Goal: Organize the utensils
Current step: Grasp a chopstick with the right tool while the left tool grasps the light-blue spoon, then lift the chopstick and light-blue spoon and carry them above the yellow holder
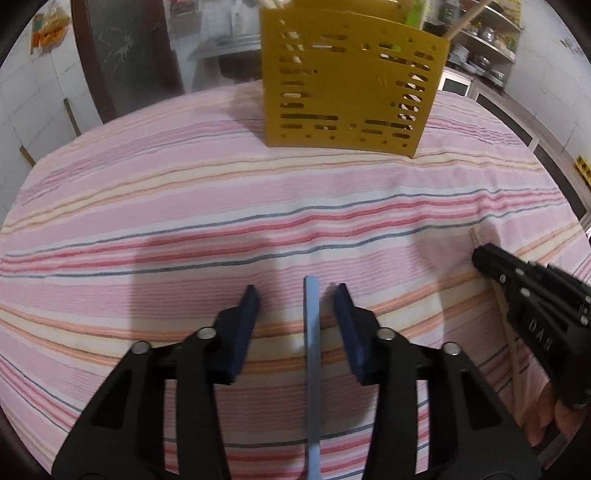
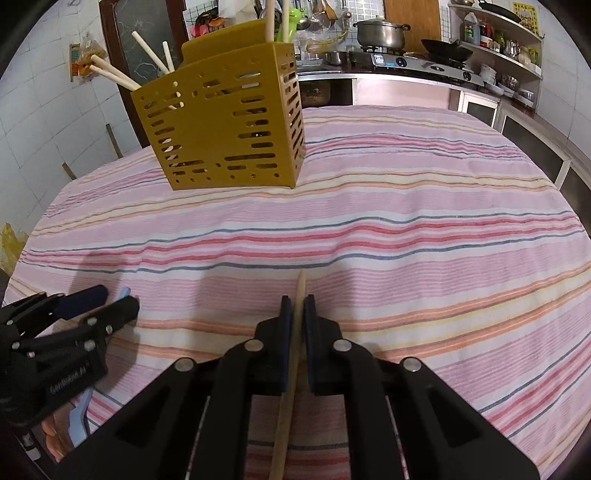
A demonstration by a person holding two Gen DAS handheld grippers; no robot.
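Observation:
A mustard-yellow slotted utensil holder (image 1: 351, 88) stands at the far side of the striped table; it also shows in the right wrist view (image 2: 225, 122), with several wooden chopsticks (image 2: 122, 77) sticking out. My left gripper (image 1: 297, 295) is open, its jaws on either side of a light-blue flat utensil handle (image 1: 313, 350) lying on the cloth, not touching it. My right gripper (image 2: 298, 301) is shut on a wooden chopstick (image 2: 290, 384) low over the cloth. The right gripper shows in the left wrist view (image 1: 535, 314), the left one in the right wrist view (image 2: 70, 332).
A pink striped cloth (image 2: 406, 229) covers the table. Behind it are a stove counter with a steel pot (image 2: 380, 33), a wok and shelves of dishes (image 2: 509, 48). A dark door frame (image 1: 92, 59) stands at the back left.

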